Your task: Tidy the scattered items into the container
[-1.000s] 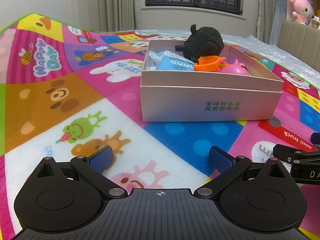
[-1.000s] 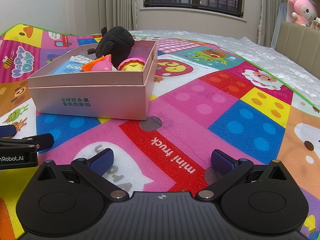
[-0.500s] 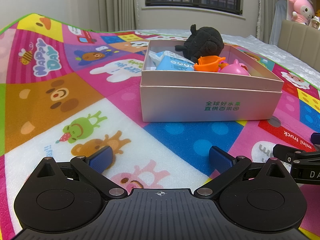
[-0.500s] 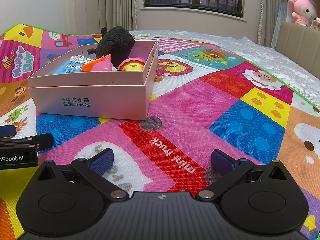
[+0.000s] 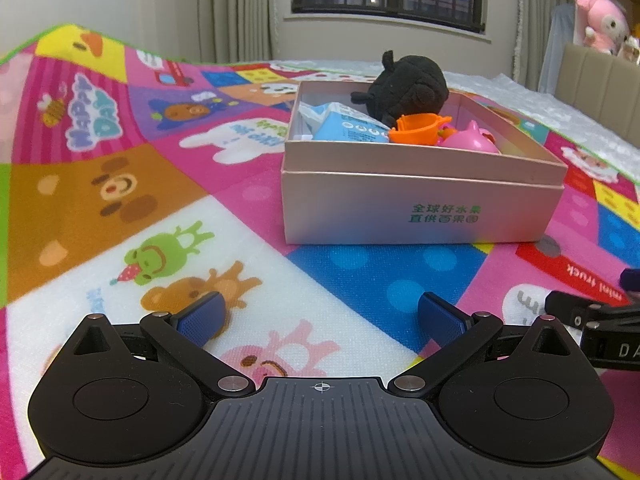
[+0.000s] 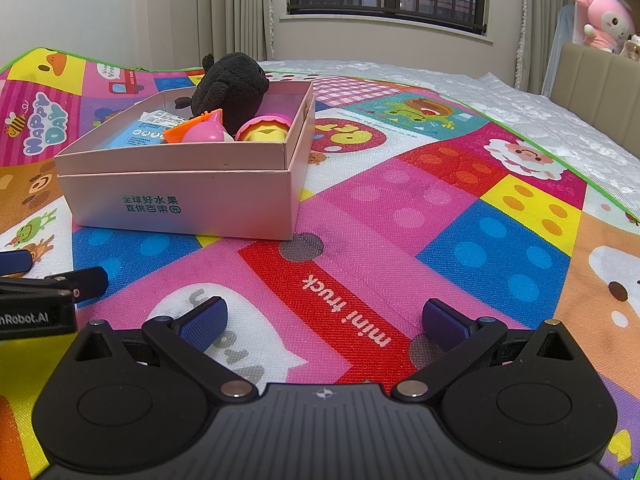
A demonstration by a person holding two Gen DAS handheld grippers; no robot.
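Cardboard box (image 5: 416,204), pale pink with a smooth satin sheen and green printed characters on its near wall, sits on a woven play mat (image 5: 120,184) printed with bright cartoon panels. The box is rectangular and open-topped, with a doubled rim band. From the left wrist view its long side faces the camera and runs left to right; from the right wrist view its near right corner points toward the camera.

Contents, all inside the box: a black plush toy (image 5: 408,84), fuzzy and rounded, standing above the rim at the far side; a light blue printed packet (image 5: 348,128) lying toward the left; an orange plastic cup-shaped piece (image 5: 418,130); a glossy pink plastic toy (image 5: 472,142); and a round yellow and pink plastic toy (image 6: 266,130) in the right corner.

Left gripper (image 5: 320,316): fingers spread wide, blue ribbed pads (image 5: 202,316) clear of everything, low over the mat, well short of the box.

Right gripper (image 6: 324,318): fingers likewise wide apart, holding nothing, low over the red "mini truck" panel, to the right of the box.

Both grippers lie side by side, each visible at the edge of the other's view.
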